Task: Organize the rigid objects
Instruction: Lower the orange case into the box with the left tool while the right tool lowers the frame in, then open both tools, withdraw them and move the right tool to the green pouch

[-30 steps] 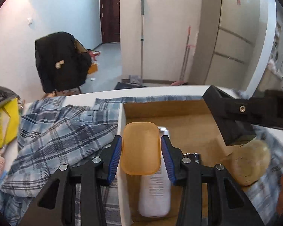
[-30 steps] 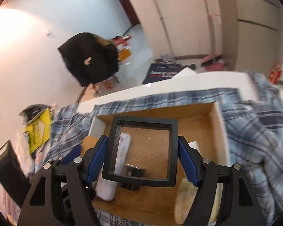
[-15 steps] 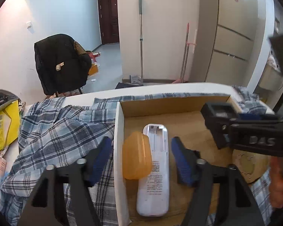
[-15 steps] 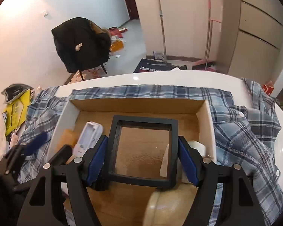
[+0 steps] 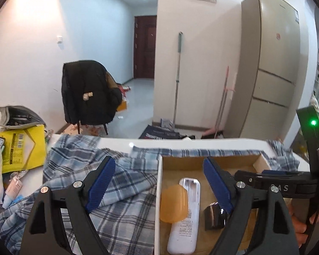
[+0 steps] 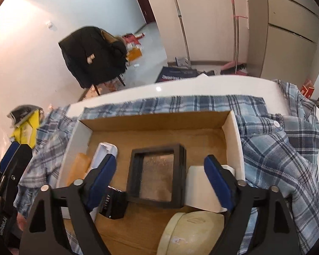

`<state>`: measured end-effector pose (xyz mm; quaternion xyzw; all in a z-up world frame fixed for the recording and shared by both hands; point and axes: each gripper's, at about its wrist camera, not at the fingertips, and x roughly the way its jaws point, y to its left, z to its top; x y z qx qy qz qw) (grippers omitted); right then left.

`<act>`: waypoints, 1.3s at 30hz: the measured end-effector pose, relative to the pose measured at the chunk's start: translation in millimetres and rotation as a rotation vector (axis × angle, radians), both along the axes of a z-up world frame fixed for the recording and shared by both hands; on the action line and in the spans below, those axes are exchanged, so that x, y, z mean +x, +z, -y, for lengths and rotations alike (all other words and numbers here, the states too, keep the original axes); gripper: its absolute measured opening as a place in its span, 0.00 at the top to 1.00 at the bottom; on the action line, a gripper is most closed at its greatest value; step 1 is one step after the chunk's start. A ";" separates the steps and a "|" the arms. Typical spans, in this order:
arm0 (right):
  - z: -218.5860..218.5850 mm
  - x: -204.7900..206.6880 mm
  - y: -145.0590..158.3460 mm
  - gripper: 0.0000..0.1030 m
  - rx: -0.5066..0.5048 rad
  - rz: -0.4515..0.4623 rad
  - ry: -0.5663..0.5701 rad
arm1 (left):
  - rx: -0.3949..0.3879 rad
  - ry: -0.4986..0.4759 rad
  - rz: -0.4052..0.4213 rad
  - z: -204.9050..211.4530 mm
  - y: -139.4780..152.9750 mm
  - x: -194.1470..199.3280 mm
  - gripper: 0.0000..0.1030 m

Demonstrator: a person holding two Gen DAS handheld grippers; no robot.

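While the left gripper point(image 5: 157, 182) is standing wide open over the near-left wall of the cardboard box point(image 5: 158, 191), nothing is resting between its blue pads; its jaws have just been opening, and the orange case point(image 5: 174, 203) is now lying free on the box floor, just inside that left wall. The white remote point(image 5: 186, 214) is lying lengthwise beside the case, touching or nearly touching it, further toward the box centre. A small dark block point(image 5: 213, 214) is sitting to the right of the remote, still inside the box. The plaid shirt point(image 5: 125, 193) is spreading under and around the box on the white table point(image 5: 117, 143).

In the right wrist view, the right gripper point(image 6: 160, 178) is also standing open, its jaws having just been widening, and the black square frame point(image 6: 157, 176) is lying flat on the box floor at the box centre, clear of both pads. A white block point(image 6: 198, 188) is sitting between the frame and the right wall of the box, and a cream rounded object point(image 6: 191, 231) is lying near the front edge.

Judging by this layout, the task is running well advanced: six items are already sitting inside the box. Whether further rigid items are waiting outside the box cannot be told; the clutter well left of the box is too indistinct to classify.
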<state>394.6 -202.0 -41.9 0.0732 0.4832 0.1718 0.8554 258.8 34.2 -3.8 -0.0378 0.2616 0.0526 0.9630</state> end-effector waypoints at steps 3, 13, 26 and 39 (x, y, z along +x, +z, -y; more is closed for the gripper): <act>2.5 -5.9 17.2 0.18 0.013 0.030 0.000 | 0.029 0.006 0.050 4.8 12.4 -10.5 0.16; 13.7 -91.8 126.0 0.12 -0.052 0.308 0.024 | -0.004 -0.056 0.428 16.8 112.6 -108.4 0.03; 49.1 -265.7 162.4 0.09 -0.108 0.629 0.114 | 0.004 -0.123 0.332 33.1 136.3 -239.2 0.00; 37.2 -279.0 61.6 0.09 -0.162 0.370 0.267 | 0.081 -0.128 0.241 35.8 43.8 -254.2 0.00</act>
